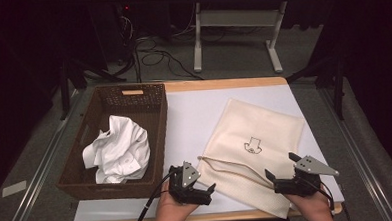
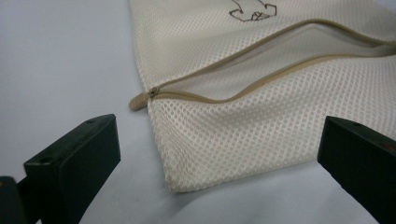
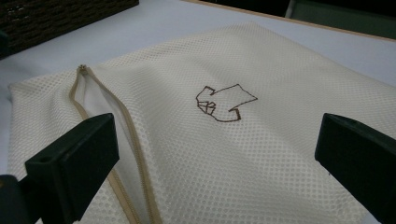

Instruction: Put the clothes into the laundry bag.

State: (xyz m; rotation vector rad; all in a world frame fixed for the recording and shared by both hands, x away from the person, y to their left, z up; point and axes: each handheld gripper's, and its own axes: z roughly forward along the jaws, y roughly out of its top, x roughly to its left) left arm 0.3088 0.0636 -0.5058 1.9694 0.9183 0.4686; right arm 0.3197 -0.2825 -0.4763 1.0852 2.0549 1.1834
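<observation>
At the bottom of the high view, the left gripper (image 1: 206, 192) and right gripper (image 1: 281, 177) sit near the table's front edge, both with jaws spread wide and nothing between them. The mesh bag (image 1: 253, 150) lies flat at right of centre, its near corners just beside each gripper; its zip (image 2: 219, 95) gapes open, though what is inside is hard to tell. Farther off at left, a basket (image 1: 157, 137) holds a crumpled white shirt (image 1: 118, 150).

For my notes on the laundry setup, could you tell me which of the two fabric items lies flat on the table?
The cream mesh laundry bag with the zipper; the white shirt sits crumpled in the wicker basket.
</observation>
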